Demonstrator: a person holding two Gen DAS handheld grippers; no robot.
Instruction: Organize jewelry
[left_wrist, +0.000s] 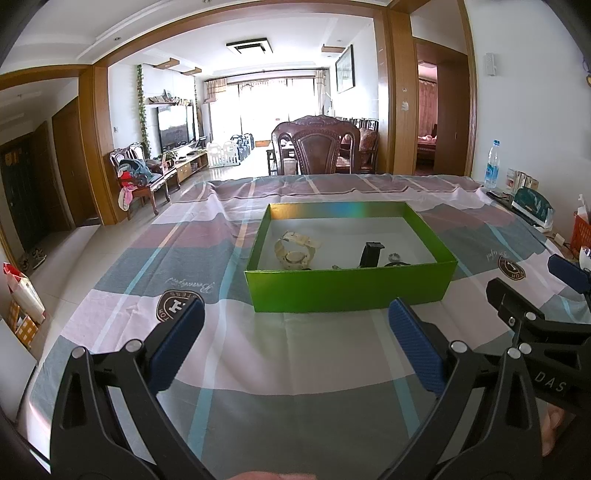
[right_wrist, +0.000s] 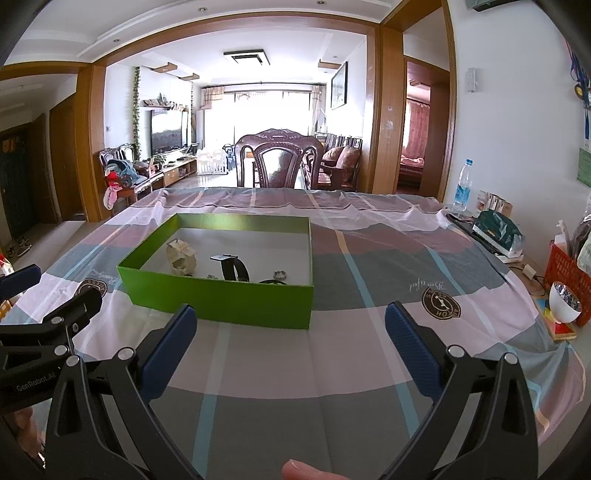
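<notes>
A green open box (left_wrist: 351, 288) (right_wrist: 221, 299) stands on the checked tablecloth. Inside lie a cream watch (left_wrist: 295, 249) (right_wrist: 181, 258), a black watch (left_wrist: 371, 254) (right_wrist: 231, 267), a small silver ring (left_wrist: 394, 256) (right_wrist: 280, 274) and other small pieces by the near wall. My left gripper (left_wrist: 297, 332) is open and empty, just in front of the box. My right gripper (right_wrist: 291, 338) is open and empty, in front of the box's right corner. Each gripper shows at the edge of the other's view.
The tablecloth (right_wrist: 332, 369) covers the table. At the right edge stand a water bottle (right_wrist: 463, 184), a teal bag (right_wrist: 496, 230), a red basket (right_wrist: 569, 273) and a white bowl (right_wrist: 563, 302). A carved wooden chair (left_wrist: 316, 147) stands behind the table.
</notes>
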